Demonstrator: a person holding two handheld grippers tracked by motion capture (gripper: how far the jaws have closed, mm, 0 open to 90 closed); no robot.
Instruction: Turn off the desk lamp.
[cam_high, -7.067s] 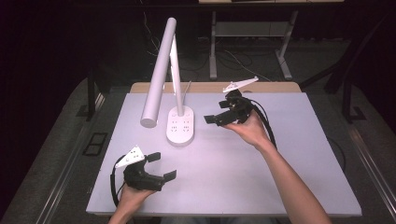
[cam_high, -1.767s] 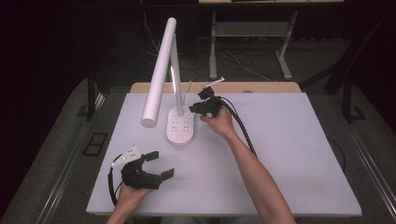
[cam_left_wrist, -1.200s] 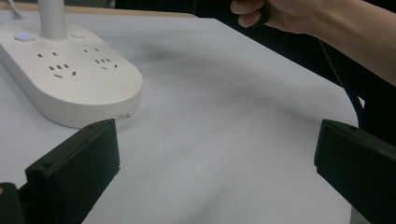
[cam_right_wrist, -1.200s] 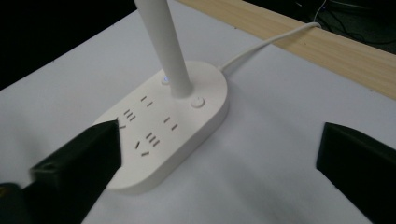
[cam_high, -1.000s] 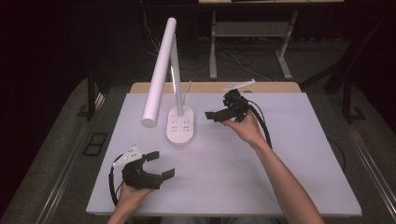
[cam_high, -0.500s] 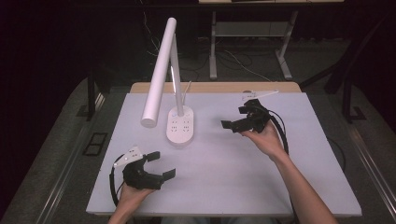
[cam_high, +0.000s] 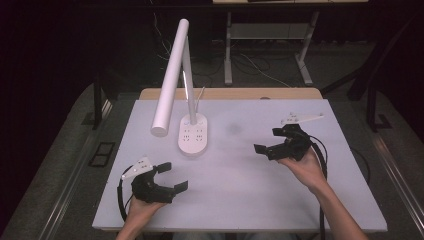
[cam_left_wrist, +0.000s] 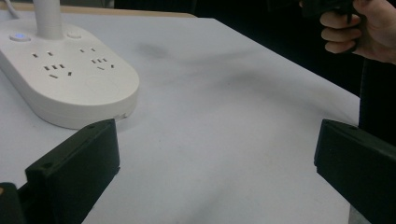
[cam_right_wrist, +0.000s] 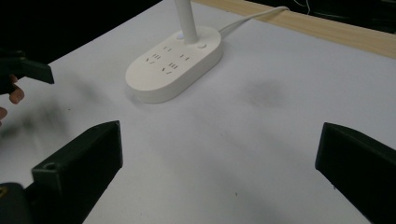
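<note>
Jaws on both your left gripper and right gripper stand spread, holding nothing, each apart from the lamp base on the bench.

One desk lamp, two tools, one table

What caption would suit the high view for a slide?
White desk lamp on its socket base at the table's far left; left gripper and right gripper, both open, flank it.
</note>
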